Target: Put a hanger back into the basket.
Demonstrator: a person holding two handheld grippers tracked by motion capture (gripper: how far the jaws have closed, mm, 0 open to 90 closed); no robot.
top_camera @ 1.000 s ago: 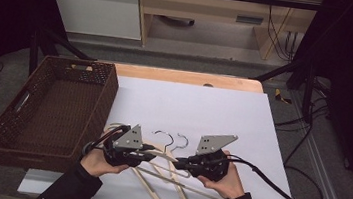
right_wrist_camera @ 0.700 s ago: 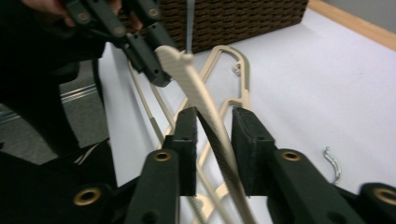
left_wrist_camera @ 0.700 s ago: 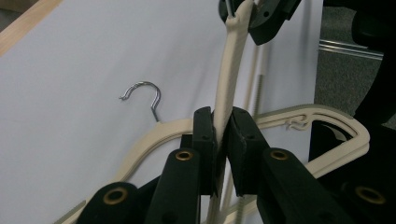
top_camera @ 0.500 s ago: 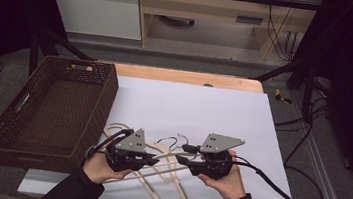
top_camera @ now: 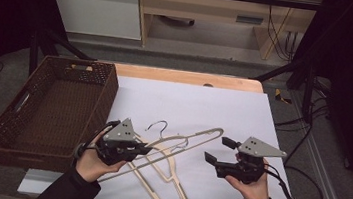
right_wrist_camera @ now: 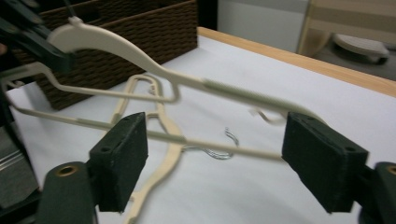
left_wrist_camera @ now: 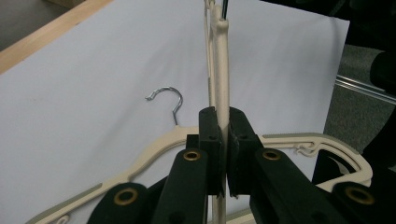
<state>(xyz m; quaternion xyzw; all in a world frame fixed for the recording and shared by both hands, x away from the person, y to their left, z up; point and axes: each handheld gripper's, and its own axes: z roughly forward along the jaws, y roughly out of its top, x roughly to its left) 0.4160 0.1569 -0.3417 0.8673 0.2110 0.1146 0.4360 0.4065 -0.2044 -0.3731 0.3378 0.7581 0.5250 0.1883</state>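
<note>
We hold one cream plastic clothes hanger (top_camera: 179, 147) lifted off the white counter (top_camera: 194, 106) with the left gripper (top_camera: 144, 149), whose fingers (left_wrist_camera: 211, 135) are pressed together on the hanger's thin bar. The right gripper (top_camera: 218, 152) stands apart on the right; its fingers (right_wrist_camera: 122, 158) have just been opening and are now wide, with the bar passing between them but not pressed.

We judge the work is at an early stage: the dark brown woven basket (top_camera: 101, 78) at the left of the counter looks empty, and a second cream hanger with a metal hook (top_camera: 169, 171) lies on the counter under the lifted one. If the hangers go to the basket, both remain to be moved.

The near end of the lying hanger is cut off at the bottom edge of the high view, and the lifted hanger's hook is hard to make out.
</note>
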